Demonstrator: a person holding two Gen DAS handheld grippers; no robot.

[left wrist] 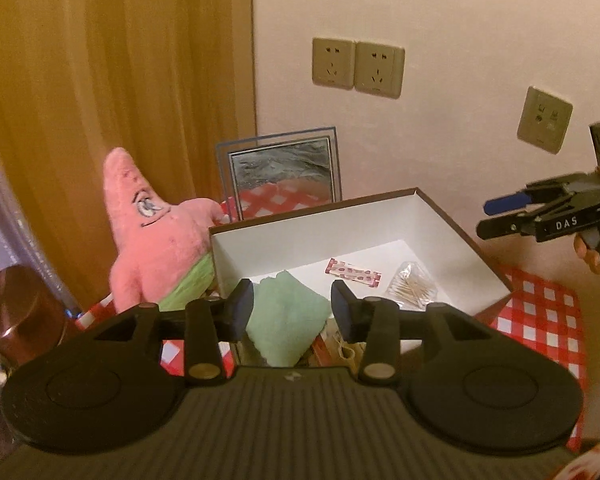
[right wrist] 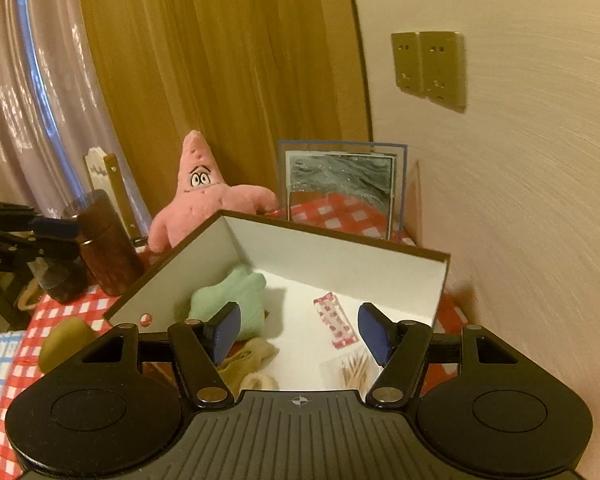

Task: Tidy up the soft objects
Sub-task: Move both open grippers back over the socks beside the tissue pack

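A: Checked red-and-white cloth (right wrist: 332, 210) covers the table, with an orange curtain (left wrist: 100, 80) behind. What sits far left?

B: A brown jar (right wrist: 106, 244), then the pink plush (left wrist: 160, 236) leaning just beside the box's (left wrist: 452, 216) left wall.

A: And inside the box?

B: A green plush (right wrist: 236, 300) lies by the left wall, a beige soft thing (right wrist: 248, 356) near it, then a red packet (right wrist: 336, 322) and a bag of sticks (left wrist: 412, 290) to the right.

A: Grippers?

B: The left gripper (left wrist: 293, 312) hovers over the green plush, fingers apart, gripping nothing. The right gripper (right wrist: 298, 330) is spread wide above the box, holding nothing.
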